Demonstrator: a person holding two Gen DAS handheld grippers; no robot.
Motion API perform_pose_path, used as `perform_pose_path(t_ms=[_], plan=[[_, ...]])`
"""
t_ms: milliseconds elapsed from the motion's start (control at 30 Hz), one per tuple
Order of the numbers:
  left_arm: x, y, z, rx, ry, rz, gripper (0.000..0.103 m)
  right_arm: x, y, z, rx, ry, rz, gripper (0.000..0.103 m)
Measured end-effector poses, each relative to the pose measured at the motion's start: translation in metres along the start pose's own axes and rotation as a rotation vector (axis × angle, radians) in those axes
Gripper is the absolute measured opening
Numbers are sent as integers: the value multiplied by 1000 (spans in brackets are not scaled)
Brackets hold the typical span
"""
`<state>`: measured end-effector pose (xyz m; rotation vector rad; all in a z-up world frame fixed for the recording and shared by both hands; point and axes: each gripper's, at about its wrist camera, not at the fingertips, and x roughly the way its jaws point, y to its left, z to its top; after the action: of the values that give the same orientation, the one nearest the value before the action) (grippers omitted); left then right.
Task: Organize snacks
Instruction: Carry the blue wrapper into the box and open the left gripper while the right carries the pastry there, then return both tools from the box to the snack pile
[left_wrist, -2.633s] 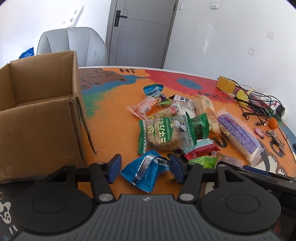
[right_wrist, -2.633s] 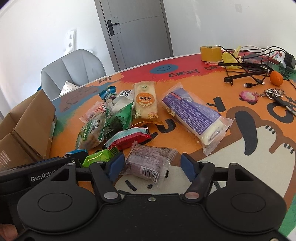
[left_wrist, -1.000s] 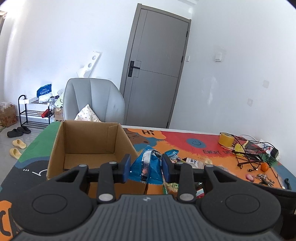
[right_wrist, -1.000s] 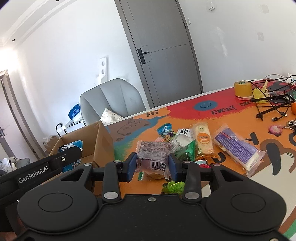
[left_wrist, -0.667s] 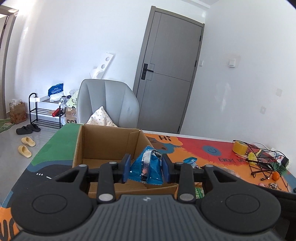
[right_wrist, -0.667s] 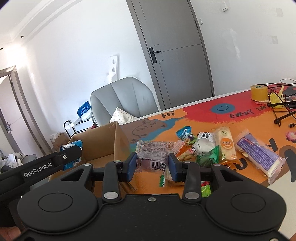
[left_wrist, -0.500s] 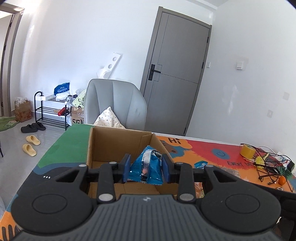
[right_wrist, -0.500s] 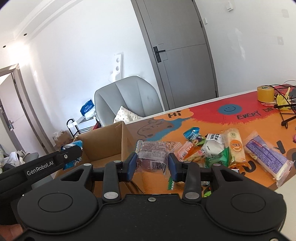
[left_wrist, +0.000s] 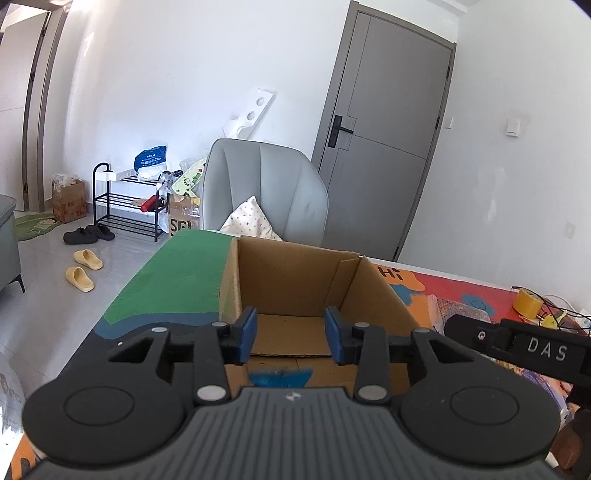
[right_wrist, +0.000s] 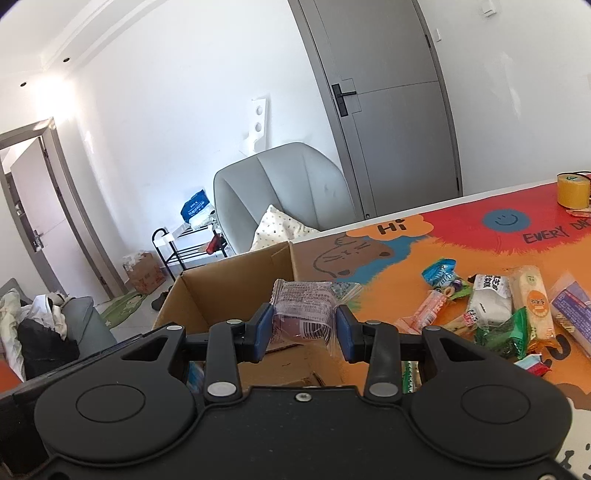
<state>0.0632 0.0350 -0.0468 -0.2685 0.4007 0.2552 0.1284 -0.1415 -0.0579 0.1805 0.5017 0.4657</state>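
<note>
Left tool (left_wrist: 291, 334) sits over the near edge of the cardboard box (left_wrist: 295, 280), and its jaws are opening with nothing between the blue pads (left_wrist: 248, 334) — just bare box floor showing through the gap. The blue snack packet (left_wrist: 279, 377) is below the tool, inside the box at the near wall; only a blurry top sliver of it peeks out over the tool body, so I can't tell which way it lies.

Right tool (right_wrist: 302, 331) is clamped on a clear-wrapped purple snack (right_wrist: 303, 310). The pack stands more or less upright between the pads, long axis running up and away from the camera, its crimped top end pointing toward the far side and leaning a little left, barcode end down near the pads. It's hanging right at the box's right-hand wall (right_wrist: 291, 258), above the corner nearest the snack pile.

The box is open on top with flaps standing up, floor mostly bare — plenty of room inside. It sits near the left end of the desk (left_wrist: 177, 273), with the green part of the mat beside it and the desk edge just past that. The rest of the snacks (right_wrist: 491, 306) lie scattered to the right on the orange part of the mat, well apart from the box, with a roll of yellow tape (right_wrist: 572, 189) further back.
</note>
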Motion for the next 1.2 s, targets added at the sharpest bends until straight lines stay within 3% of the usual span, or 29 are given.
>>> perform_pose_path(t_ms=[167, 300, 367, 433, 533, 833, 1200], plan=[[-4, 11, 2, -30, -2, 28, 39, 6, 5, 4, 20, 3, 39, 38], [-8, 14, 5, -41, -7, 46, 52, 8, 11, 6, 23, 3, 76, 39], [-10, 15, 5, -44, -6, 52, 60, 9, 13, 6, 23, 4, 79, 44], [-11, 16, 5, -47, -6, 61, 76, 7, 11, 7, 42, -1, 68, 67], [-13, 15, 5, -50, -18, 62, 89, 0, 3, 9, 63, -19, 44, 69], [-13, -3, 2, -16, -6, 74, 95, -23, -25, 4, 104, -27, -56, 84], [-17, -39, -9, 43, 16, -5, 96, -51, -65, -7, 147, -29, -164, 89]])
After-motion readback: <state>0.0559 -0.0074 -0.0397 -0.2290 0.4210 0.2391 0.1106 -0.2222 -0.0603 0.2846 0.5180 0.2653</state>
